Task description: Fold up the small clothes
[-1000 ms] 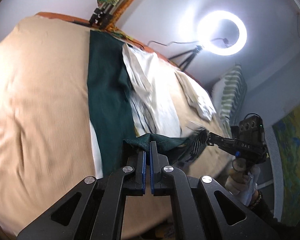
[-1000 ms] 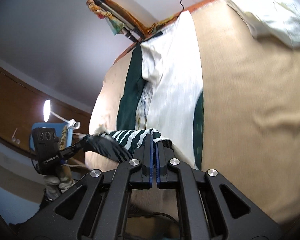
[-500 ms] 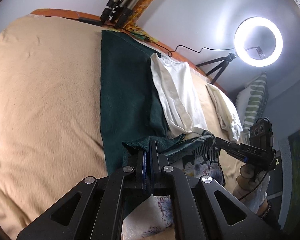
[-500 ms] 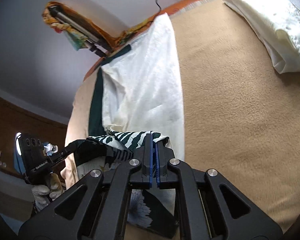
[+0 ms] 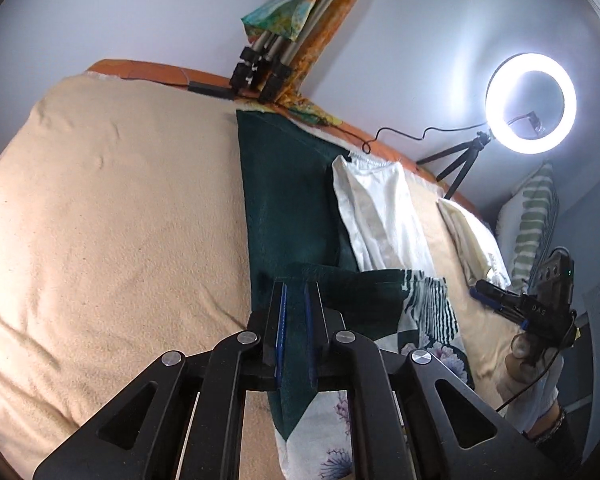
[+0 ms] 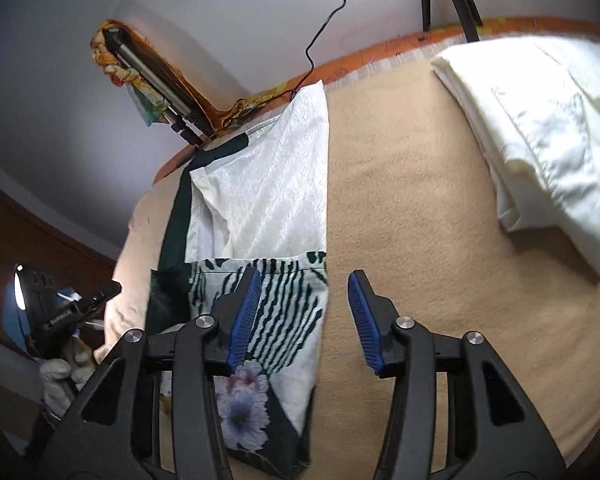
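A long garment lies lengthwise on the beige bed: dark green cloth point(image 5: 288, 200), a white textured layer point(image 6: 272, 184) and a folded-over end with zebra stripes and flowers point(image 6: 284, 312). My left gripper point(image 5: 296, 308) hovers over the green corner of that fold. Its jaws are opening by a narrow gap, with green cloth showing between the pads, which do not press on it. My right gripper point(image 6: 304, 300) is opening wide over the fold's right edge, and the printed cloth lies flat beneath it. Each gripper shows in the other's view: the right one point(image 5: 484, 292), the left one point(image 6: 108, 292).
A folded white cloth point(image 6: 540, 140) lies on the bed point(image 6: 420, 240) to the right. A lit ring light point(image 5: 530, 102) on a small tripod and a cable stand at the far edge. A folded tripod point(image 5: 260, 68) leans on the wall. A striped pillow point(image 5: 536, 232) is at the far right.
Both grippers carried the gripped end of the garment forward and down onto the rest of it. The right jaws then sprang wide and the left jaws parted slightly, leaving the fold lying flat.
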Demonstrator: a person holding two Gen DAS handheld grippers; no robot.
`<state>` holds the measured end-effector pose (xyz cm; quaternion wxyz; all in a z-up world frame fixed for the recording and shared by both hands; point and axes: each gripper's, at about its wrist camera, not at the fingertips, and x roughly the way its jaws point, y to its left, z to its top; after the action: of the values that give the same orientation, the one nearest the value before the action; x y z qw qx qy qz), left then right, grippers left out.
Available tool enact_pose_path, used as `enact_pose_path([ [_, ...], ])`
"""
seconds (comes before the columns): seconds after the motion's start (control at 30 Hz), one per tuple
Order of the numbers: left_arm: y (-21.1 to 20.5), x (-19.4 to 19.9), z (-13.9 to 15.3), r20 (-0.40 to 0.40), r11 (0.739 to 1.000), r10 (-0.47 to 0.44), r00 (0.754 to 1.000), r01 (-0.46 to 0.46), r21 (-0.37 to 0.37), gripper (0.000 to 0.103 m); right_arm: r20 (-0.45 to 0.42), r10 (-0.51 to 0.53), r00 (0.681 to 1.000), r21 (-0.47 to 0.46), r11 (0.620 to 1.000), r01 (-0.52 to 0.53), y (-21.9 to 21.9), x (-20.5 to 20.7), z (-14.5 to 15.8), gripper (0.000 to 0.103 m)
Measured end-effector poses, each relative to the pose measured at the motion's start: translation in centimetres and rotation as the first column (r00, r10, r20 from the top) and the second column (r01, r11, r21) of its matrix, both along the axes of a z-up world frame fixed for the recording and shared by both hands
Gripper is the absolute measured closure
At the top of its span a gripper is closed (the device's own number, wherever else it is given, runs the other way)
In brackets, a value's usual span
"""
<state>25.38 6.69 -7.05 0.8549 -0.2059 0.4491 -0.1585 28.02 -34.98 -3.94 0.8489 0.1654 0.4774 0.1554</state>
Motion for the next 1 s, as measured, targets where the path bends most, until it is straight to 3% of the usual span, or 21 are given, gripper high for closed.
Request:
enact_pose_path([
  [0.17, -0.8, 1.2, -1.3, -0.037, 0.998, -0.045, 0.998, 0.043, -0.041, 0.095, -0.004, 0.089, 0.996, -0.101, 0.991, -0.089, 1.3, 0.3, -0.9, 0.055],
  [0.3, -2.3, 1.5, -2.3, -0.053, 0.996, -0.094, 0.994, 0.094, -0.007, 0.078, -0.008, 0.152, 0.988, -0.162, 0.975, -0.151, 3.0, 0.1, -1.7, 0.055],
  [0.47, -3.2, 1.9, -3.2, -0.064, 0.994, -0.1, 0.993, 0.102, 0.035, 0.078, -0.031, 0.153, 0.988, -0.204, 0.967, -0.156, 4.0, 0.6, -2.8, 0.057],
  [0.53, -3.3, 2.0, -3.4, -0.052, 0.994, -0.093, 0.994, 0.095, 0.047, 0.083, -0.034, 0.149, 0.988, -0.197, 0.968, -0.153, 4.0, 0.8, -3.0, 0.071],
  [0.6, -3.4, 2.0, -3.6, -0.048, 0.993, -0.101, 0.994, 0.103, 0.05, 0.103, -0.03, 0.15, 0.988, -0.203, 0.967, -0.153, 4.2, 0.8, -3.0, 0.093],
  [0.83, -2.2, 0.9, -2.7, 0.004, 0.994, -0.058, 0.998, 0.057, 0.098, 0.103, 0.067, 0.181, 0.981, -0.228, 0.96, -0.161, 5.6, 0.6, -1.5, 0.098],
  [1.0, -1.2, 0.5, -1.4, 0.075, 0.993, -0.025, 0.997, 0.016, 0.12, 0.101, 0.07, 0.19, 0.979, -0.267, 0.95, -0.165, 6.2, 0.9, -1.8, 0.098],
])
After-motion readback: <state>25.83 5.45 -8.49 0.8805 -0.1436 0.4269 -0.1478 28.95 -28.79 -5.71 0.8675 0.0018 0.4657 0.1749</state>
